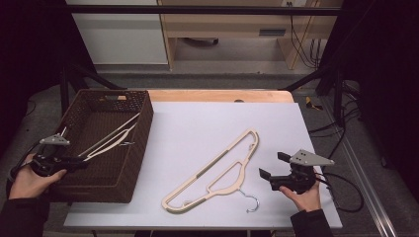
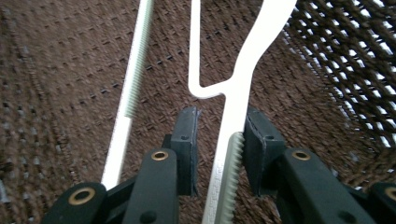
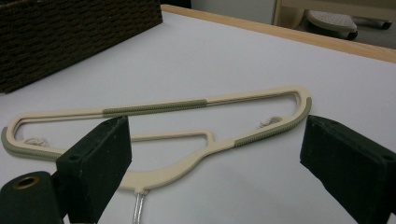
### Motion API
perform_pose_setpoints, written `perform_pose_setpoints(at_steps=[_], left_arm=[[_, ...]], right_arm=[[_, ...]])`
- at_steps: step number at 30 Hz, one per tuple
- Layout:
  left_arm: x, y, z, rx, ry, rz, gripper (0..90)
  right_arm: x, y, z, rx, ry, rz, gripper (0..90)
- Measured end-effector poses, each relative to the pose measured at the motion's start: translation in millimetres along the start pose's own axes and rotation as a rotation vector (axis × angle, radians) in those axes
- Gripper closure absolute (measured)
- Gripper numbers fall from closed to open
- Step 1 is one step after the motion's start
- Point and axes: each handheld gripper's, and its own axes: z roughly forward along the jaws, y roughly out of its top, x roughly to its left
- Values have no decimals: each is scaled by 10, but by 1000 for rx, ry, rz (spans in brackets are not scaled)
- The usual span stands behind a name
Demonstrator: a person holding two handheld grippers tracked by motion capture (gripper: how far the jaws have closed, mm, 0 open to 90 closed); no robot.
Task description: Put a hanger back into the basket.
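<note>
A cream plastic hanger (image 2: 236, 84) with ribbed grey-green grip strips was seen lying inside a dark brown woven basket (image 1: 129, 168) at the left of the table (image 1: 197, 123), whose top was covered by a smooth pale sheet edged in light wood. The hanger's shoulder bar ran between the two black pads of the left claw (image 2: 218, 140); the pads stood slightly apart, the right one against or just beside the bar and a gap left on the other side, so no firm grip could be made out. The lower bar of that hanger was seen off to the left of the claw, lying on the basket's weave.

A second hanger (image 1: 217, 170) of the same cream plastic, with a bent metal hook (image 1: 251, 201), was laid flat on the table, near its front edge. The right claw (image 1: 271, 165) was held just beside it, its jaws spread wide and nothing held; in the right gripper view the hanger lay ahead of and between the pads, untouched. The hook was cut off at the bottom of that view.

The first hanger's hook was hard to make out inside the basket.
</note>
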Motion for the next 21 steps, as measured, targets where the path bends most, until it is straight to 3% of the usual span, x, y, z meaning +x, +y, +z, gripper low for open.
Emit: perform_pose_setpoints(at_steps=[3, 7, 13, 15, 18, 21], left_arm=[[-31, -2, -24, -12, 8, 15, 615], [-95, 8, -78, -65, 15, 52, 522], [-238, 70, -177, -152, 46, 97, 490], [-321, 109, -244, -184, 74, 119, 498], [-365, 134, -250, -166, 94, 134, 524], [-394, 148, -187, -100, 127, 162, 610]], right_arm=[[2, 0, 1, 1, 1, 2, 93], [2, -1, 2, -2, 1, 1, 90], [6, 2, -2, -6, 4, 5, 88], [2, 4, -5, -6, 6, 1, 87], [2, 6, -8, -6, 5, 1, 88], [5, 7, -7, -6, 7, -1, 88]])
